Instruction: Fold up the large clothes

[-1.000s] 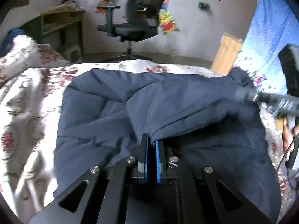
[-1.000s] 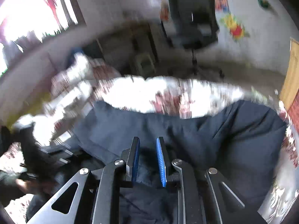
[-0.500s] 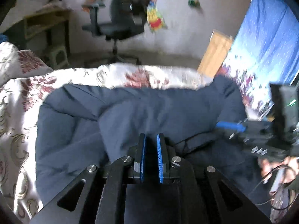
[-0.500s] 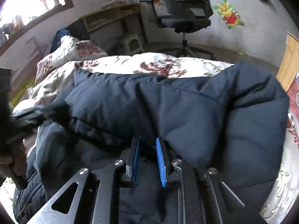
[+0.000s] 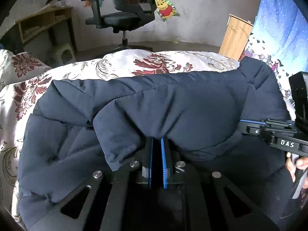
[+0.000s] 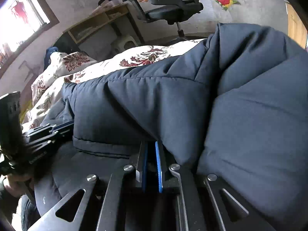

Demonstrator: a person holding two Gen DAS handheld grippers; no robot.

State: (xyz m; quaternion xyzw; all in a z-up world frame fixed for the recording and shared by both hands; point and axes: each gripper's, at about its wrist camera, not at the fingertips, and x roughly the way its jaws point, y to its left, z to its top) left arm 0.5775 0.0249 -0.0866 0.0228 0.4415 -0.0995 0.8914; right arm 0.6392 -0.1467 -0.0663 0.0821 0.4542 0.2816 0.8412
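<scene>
A dark navy padded jacket lies folded over on a floral bedspread; it also fills the right wrist view. My left gripper has its blue pads a narrow gap apart, tips tucked under the jacket's folded edge; whether they pinch cloth is hidden. My right gripper stands the same way, pads slightly apart, tips buried under the fold. The right gripper shows at the right of the left wrist view, the left gripper at the left of the right wrist view.
A black office chair and a wooden desk stand past the bed's far end. A wooden cabinet and a blue curtain are on the right. A floral pillow lies at the left.
Both grippers have carried the jacket's near part up and forward over the rest. The left pads, pressed together a second ago, now show a small gap.
</scene>
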